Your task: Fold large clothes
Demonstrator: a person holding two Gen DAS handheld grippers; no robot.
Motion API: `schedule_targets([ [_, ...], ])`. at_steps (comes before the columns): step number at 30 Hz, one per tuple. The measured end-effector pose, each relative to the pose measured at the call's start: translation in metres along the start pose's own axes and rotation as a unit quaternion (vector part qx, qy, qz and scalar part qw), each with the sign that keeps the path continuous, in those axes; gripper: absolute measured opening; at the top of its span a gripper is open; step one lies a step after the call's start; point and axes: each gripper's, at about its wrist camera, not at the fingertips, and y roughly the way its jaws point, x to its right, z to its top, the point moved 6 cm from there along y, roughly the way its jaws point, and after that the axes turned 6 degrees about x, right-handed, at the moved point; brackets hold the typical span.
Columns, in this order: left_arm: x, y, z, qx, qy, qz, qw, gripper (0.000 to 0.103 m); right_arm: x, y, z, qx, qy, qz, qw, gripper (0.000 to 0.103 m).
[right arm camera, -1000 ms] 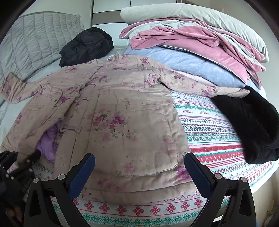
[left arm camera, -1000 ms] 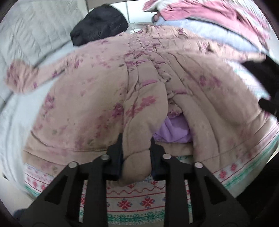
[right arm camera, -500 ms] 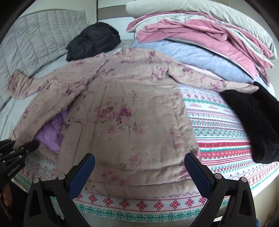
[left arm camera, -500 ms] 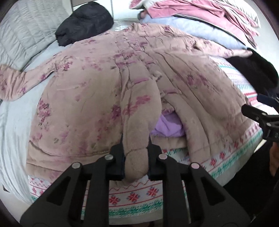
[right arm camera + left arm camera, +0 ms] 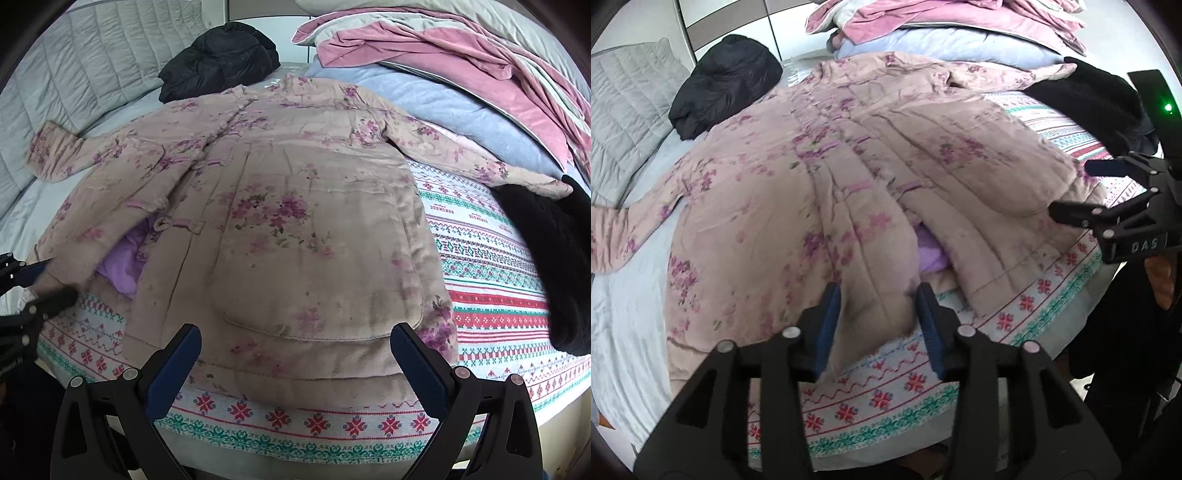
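Observation:
A pink quilted floral coat (image 5: pixel 827 177) lies spread front-up on the bed, sleeves out to both sides, purple lining (image 5: pixel 932 251) showing at the front opening. It also fills the right wrist view (image 5: pixel 295 221). My left gripper (image 5: pixel 877 314) is open, its jaws standing either side of the left front panel's hem corner, which lies loose between them. My right gripper (image 5: pixel 295 354) is wide open and empty, just in front of the coat's right hem, and also shows at the right of the left wrist view (image 5: pixel 1071 192).
A patterned red-green-white blanket (image 5: pixel 491 280) covers the bed under the coat. A black jacket (image 5: pixel 221 55) lies at the far side, a black fuzzy garment (image 5: pixel 546 251) on the right. Pink and blue bedding (image 5: pixel 461 66) is piled behind. A grey quilted headboard (image 5: pixel 74 74) stands left.
My left gripper has opened and released the hem corner it was pinching; the panel now lies flatter. The right gripper stayed open and moved slightly closer to the hem.

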Motion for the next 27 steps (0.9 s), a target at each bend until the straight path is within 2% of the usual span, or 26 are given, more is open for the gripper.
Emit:
schedule_targets([
  [1,0.003,0.004,0.003,0.001,0.005,0.005,1.0000,0.047,-0.001,0.001,0.000,-0.003,0.000,0.001,1.000,0.103],
  [4,0.006,0.025,0.007,-0.016,0.025,0.049,0.9984,0.047,-0.004,0.003,0.002,-0.011,0.000,0.007,1.000,0.103],
  [6,0.012,0.042,0.002,-0.045,0.032,0.059,0.9967,0.047,-0.004,0.004,0.002,-0.016,0.002,0.013,1.000,0.103],
  [7,0.015,0.042,0.002,-0.045,0.038,0.064,0.9963,0.048,-0.003,0.004,0.003,-0.016,0.004,0.014,1.000,0.103],
  [8,0.018,0.040,0.003,-0.038,0.044,0.068,0.9960,0.054,-0.002,0.003,0.003,-0.014,0.006,0.014,1.000,0.103],
  [9,0.021,0.036,0.004,-0.030,0.051,0.065,0.9961,0.065,0.000,0.002,0.004,-0.013,0.007,0.013,1.000,0.103],
  [11,0.027,0.032,0.003,-0.019,0.046,0.053,0.9974,0.077,0.005,0.001,0.003,-0.012,0.011,0.013,1.000,0.103],
  [13,0.032,0.033,0.000,-0.018,0.054,0.051,0.9971,0.078,0.008,0.001,0.002,-0.016,0.015,0.016,1.000,0.103],
  [14,0.035,0.040,-0.004,-0.028,0.068,0.065,0.9952,0.078,0.009,0.001,0.001,-0.019,0.017,0.018,1.000,0.103],
  [15,0.034,0.044,-0.005,-0.032,0.072,0.084,0.9934,0.076,0.009,0.001,0.000,-0.021,0.018,0.021,0.999,0.103],
  [16,0.028,0.050,-0.006,-0.039,0.070,0.112,0.9904,0.068,0.009,0.001,0.000,-0.022,0.019,0.024,0.999,0.103],
  [17,0.022,0.053,-0.007,-0.049,0.053,0.115,0.9907,0.046,0.009,0.000,0.000,-0.023,0.019,0.028,0.999,0.103],
  [18,0.017,0.052,-0.006,-0.052,0.038,0.115,0.9913,0.031,0.009,-0.002,0.001,-0.022,0.019,0.030,0.999,0.103],
  [19,0.008,0.048,-0.003,-0.047,0.015,0.114,0.9923,0.028,0.009,-0.003,0.001,-0.019,0.019,0.031,0.999,0.103],
  [21,-0.007,0.037,0.004,-0.035,-0.036,0.076,0.9958,0.026,0.010,-0.006,0.002,-0.014,0.020,0.032,0.999,0.103],
  [23,-0.019,0.029,0.009,-0.028,-0.080,0.044,0.9955,0.025,0.011,-0.008,0.002,-0.013,0.023,0.035,0.999,0.103],
  [27,-0.025,0.016,0.017,-0.016,-0.110,0.021,0.9936,0.021,0.012,-0.008,0.002,-0.018,0.027,0.044,0.999,0.103],
])
